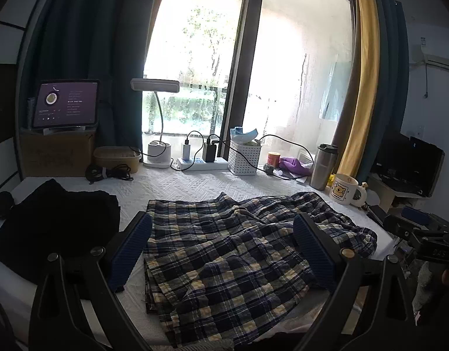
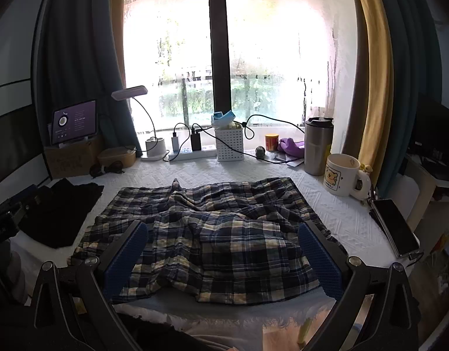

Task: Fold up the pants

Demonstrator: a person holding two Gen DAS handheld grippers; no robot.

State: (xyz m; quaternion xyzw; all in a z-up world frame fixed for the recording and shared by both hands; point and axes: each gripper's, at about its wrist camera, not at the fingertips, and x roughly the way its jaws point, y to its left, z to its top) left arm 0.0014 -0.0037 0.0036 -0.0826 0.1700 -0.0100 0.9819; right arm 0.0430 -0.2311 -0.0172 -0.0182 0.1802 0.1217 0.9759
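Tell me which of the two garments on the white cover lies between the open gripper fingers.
The plaid pants, rumpled in the middle. The black garment lies folded off to the left, outside the fingers.

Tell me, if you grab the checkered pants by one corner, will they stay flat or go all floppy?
Probably floppy: the plaid pants already lie rumpled in soft wrinkles, so most of them would likely sag and drag. They look thin, so probably light. The textured white cover beneath might make them catch a little rather than slide.

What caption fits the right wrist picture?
Open right gripper hovers over rumpled blue plaid pants on a white quilted table.
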